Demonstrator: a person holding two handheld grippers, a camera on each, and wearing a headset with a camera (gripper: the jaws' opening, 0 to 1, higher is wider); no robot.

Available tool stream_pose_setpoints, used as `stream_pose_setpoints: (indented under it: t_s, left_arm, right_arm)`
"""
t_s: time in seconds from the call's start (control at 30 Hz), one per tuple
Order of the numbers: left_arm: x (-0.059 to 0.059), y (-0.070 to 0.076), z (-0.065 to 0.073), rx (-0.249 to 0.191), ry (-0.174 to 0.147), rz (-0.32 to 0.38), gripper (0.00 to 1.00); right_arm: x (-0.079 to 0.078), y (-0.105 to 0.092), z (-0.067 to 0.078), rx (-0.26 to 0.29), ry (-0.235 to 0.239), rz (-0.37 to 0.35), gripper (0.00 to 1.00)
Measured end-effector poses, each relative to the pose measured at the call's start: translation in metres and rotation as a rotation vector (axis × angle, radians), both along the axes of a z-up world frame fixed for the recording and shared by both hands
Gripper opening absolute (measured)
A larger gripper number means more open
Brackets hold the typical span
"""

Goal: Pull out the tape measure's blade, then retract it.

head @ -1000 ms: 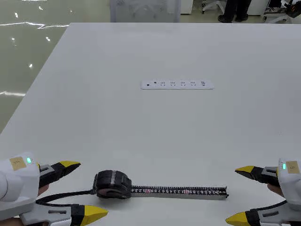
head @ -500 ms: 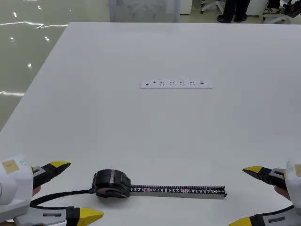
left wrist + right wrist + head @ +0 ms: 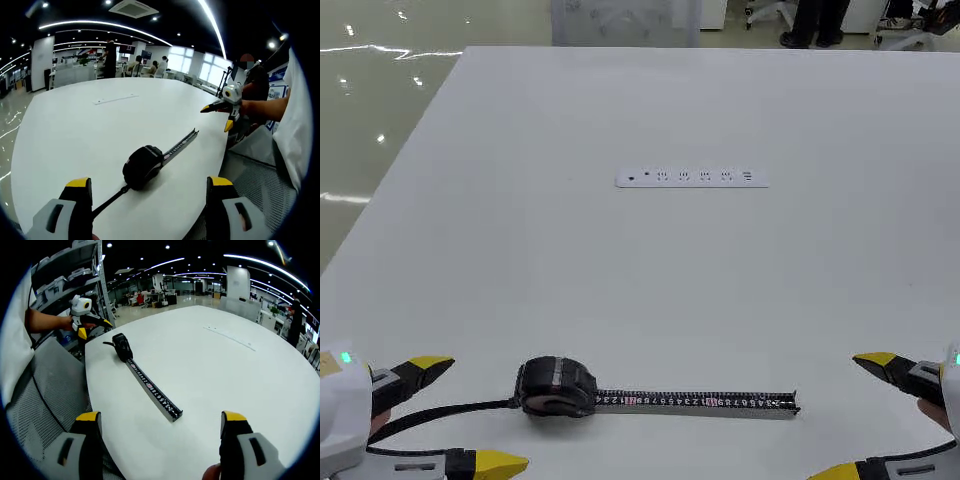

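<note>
A black tape measure [image 3: 556, 387] lies near the front edge of the white table [image 3: 650, 280], its blade [image 3: 697, 402] drawn out to the right and lying flat; a black strap trails from its case to the left. My left gripper [image 3: 460, 413] is open at the front left, a short way left of the case [image 3: 143, 165], holding nothing. At the front right my right gripper [image 3: 867, 415] is open too, its yellow tips apart from the blade's end hook [image 3: 175, 415]. In the right gripper view the case [image 3: 121, 346] sits farther off along the blade.
A white power strip [image 3: 691, 179] lies flat mid-table, well beyond the tape. Grey mesh chairs [image 3: 45, 390] stand at the table's front edge. People and desks are far off in the room behind.
Both grippers have drawn back toward the front corners, away from the tape measure. The tape measure and its extended blade have stayed put.
</note>
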State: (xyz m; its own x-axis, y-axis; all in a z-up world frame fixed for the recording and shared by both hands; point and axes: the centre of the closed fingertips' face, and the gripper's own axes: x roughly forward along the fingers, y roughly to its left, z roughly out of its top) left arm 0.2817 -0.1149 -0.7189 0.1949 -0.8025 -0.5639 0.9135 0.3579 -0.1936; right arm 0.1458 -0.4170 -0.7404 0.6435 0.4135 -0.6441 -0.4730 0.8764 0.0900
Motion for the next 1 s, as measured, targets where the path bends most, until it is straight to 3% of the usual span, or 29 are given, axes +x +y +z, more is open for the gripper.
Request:
stream_pose_setpoints:
  t_s: [0.27,1.0]
  left_arm:
    - [-0.0014,0.0014,-0.0003,-0.007,0.012,0.011,0.92]
    - [0.0016,0.0045,0.0004,-0.002,0.008,0.023,0.93]
  right_arm:
    - [-0.0008,-0.0026,0.0027,0.027,-0.005,-0.042,1.00]
    - [-0.0061,0.0002,-0.0013,0.033,0.006,-0.041,1.00]
